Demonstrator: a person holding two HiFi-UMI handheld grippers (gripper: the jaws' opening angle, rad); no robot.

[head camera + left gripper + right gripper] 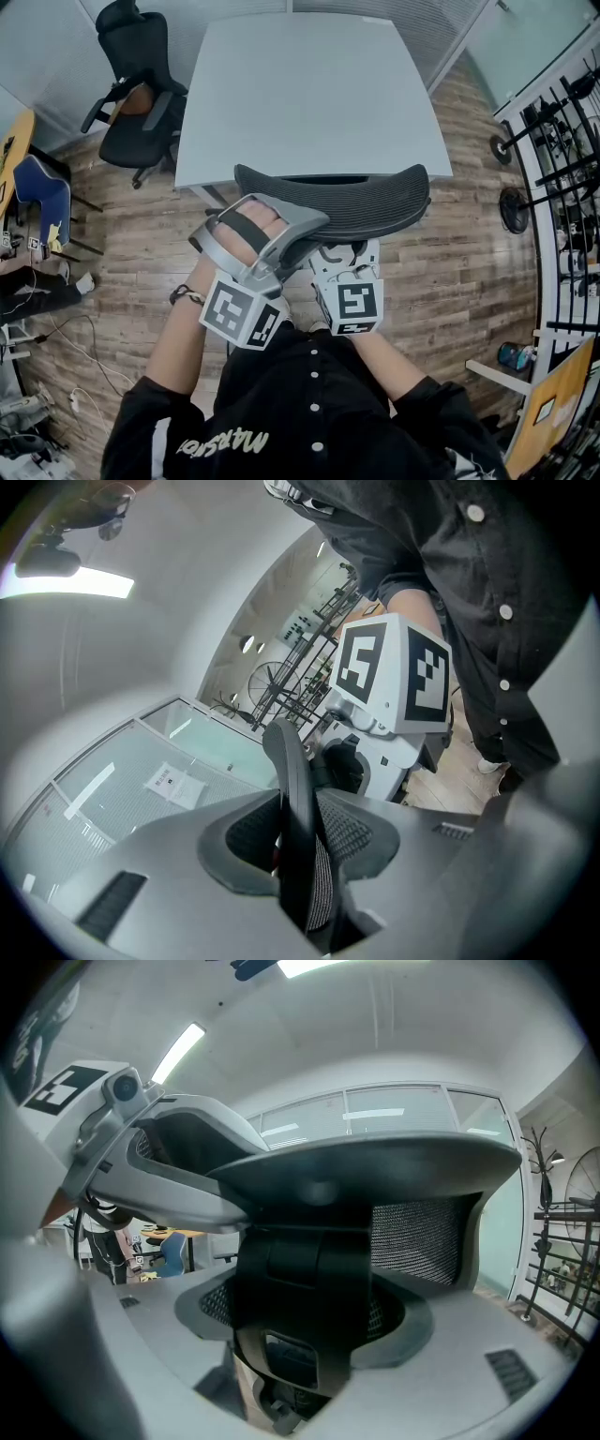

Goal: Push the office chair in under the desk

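Clamping headrest (347,199), long axis crosswise before desk (309,94): left claw (300,855); right claw (300,1335) apparently likewise.

The person is reaching forward with both arms, the left forearm (178,342) and right forearm (389,361) bare and held close in front of the chest. The left hand (246,228) is gripping the handle of the left gripper (298,855), whose fingers (234,841) are clamping the thin edge of the chair headrest (347,195). Just beside it, the right gripper (300,1330) is pointing nearly level, its fingers (441,1335) pressing on the headrest stem (300,1251).
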